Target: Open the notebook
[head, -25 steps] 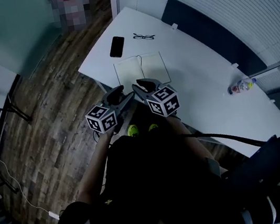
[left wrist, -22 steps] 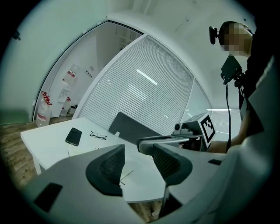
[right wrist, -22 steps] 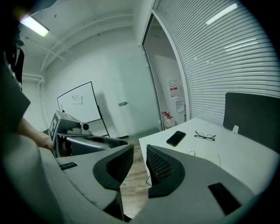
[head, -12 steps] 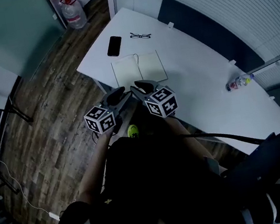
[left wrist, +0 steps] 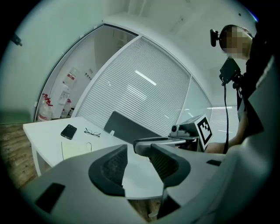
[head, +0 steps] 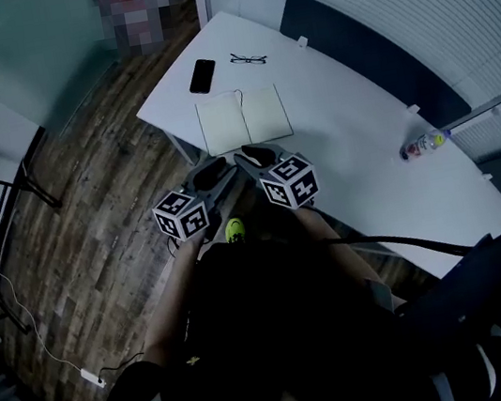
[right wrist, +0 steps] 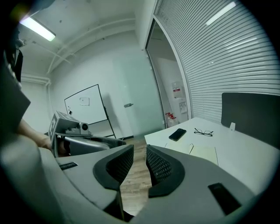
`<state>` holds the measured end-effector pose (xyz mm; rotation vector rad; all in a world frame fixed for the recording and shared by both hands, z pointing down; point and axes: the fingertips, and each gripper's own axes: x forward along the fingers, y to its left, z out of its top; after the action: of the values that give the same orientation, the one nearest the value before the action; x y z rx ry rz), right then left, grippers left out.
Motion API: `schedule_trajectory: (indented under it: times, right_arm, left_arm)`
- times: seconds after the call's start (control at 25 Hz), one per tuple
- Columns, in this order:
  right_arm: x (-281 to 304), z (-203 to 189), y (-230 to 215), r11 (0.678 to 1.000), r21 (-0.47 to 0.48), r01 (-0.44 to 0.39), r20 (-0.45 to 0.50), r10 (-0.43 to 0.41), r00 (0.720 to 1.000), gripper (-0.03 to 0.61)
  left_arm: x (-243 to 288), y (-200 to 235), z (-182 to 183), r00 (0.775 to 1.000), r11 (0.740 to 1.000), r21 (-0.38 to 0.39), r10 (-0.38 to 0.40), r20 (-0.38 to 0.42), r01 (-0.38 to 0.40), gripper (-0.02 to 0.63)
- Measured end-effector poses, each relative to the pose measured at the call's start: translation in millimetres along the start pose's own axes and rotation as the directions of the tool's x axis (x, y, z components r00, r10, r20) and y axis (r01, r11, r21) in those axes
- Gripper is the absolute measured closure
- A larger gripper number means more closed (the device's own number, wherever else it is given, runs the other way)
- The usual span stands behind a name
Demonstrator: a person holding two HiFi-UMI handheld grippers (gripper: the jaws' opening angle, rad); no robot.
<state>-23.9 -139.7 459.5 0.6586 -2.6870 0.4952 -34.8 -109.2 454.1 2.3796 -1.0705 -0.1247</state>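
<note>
The notebook [head: 244,120] lies open and flat, cream pages up, near the front corner of the white table [head: 356,148]. It also shows in the left gripper view as the notebook [left wrist: 76,148] and in the right gripper view as the notebook [right wrist: 197,151]. Both grippers hang side by side off the table, over the wooden floor, short of the table edge. My left gripper [head: 211,173] is open; its jaws have just been closing, with nothing between them [left wrist: 135,157]. My right gripper [head: 251,157] shows a narrow gap between its pads, empty [right wrist: 139,159].
A black phone [head: 202,75] and a pair of glasses [head: 249,58] lie beyond the notebook. A plastic bottle [head: 424,146] rests at the table's right. A dark panel [head: 368,51] lines the far edge. An office chair [head: 476,300] stands at the lower right.
Both grippers have drawn back a little from the table edge toward the person. The notebook lies open as before.
</note>
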Motion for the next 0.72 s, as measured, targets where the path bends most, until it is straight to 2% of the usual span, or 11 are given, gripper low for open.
schedule_trajectory:
  times: [0.2, 0.52, 0.72]
  right_arm:
    - [-13.9, -3.0, 7.4, 1.000, -0.004, -0.019, 0.015, 0.019, 1.000, 0.502]
    - [-50.8, -17.0, 14.8, 0.999, -0.011, -0.040, 0.030, 0.041, 0.999, 0.502]
    - [-79.2, -35.9, 27.0, 0.998, -0.023, -0.066, 0.031, 0.066, 0.997, 0.502]
  left_arm:
    - [-2.1, -19.2, -4.3, 1.000, 1.000, 0.008, -0.001, 0.009, 0.001, 0.439]
    - [-10.6, -54.0, -15.8, 0.998, 0.999, 0.021, 0.042, 0.040, -0.043, 0.439]
    - [-20.5, -82.7, -37.9, 0.995, 0.997, 0.019, 0.075, 0.059, -0.076, 0.439]
